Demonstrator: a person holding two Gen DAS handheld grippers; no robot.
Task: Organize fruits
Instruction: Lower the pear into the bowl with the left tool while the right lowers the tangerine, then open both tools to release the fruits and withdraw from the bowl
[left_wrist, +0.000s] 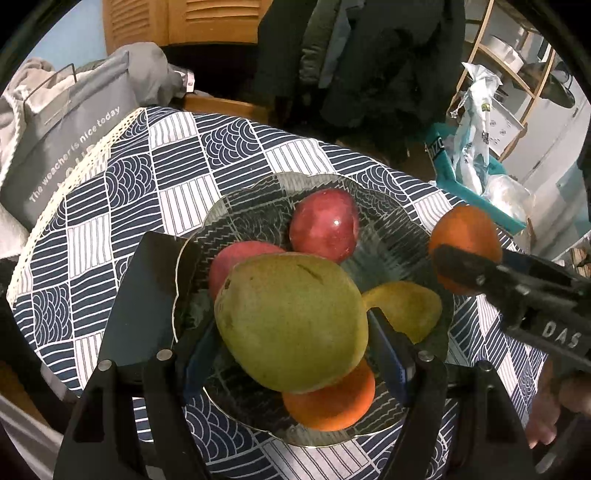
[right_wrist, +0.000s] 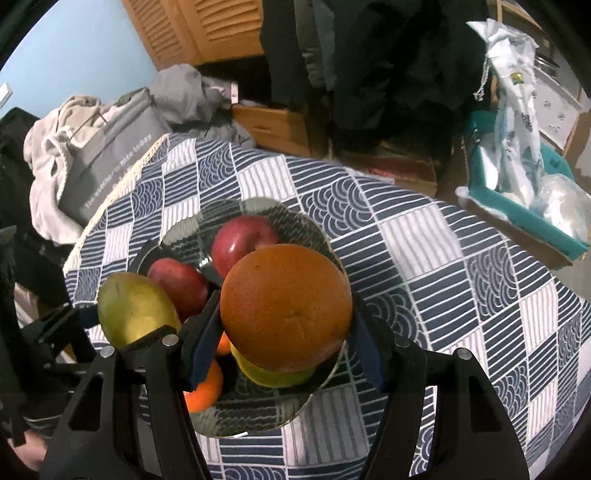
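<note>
Covering table: blue-white patterned tablecloth (right_wrist: 424, 258); clothes (right_wrist: 388, 55) behind.

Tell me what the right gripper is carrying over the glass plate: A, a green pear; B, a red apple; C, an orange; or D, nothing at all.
C: in the right wrist view the right gripper has its jaws clamped on either side of an orange above the glass plate, while the green pear sits in the left gripper.
</note>
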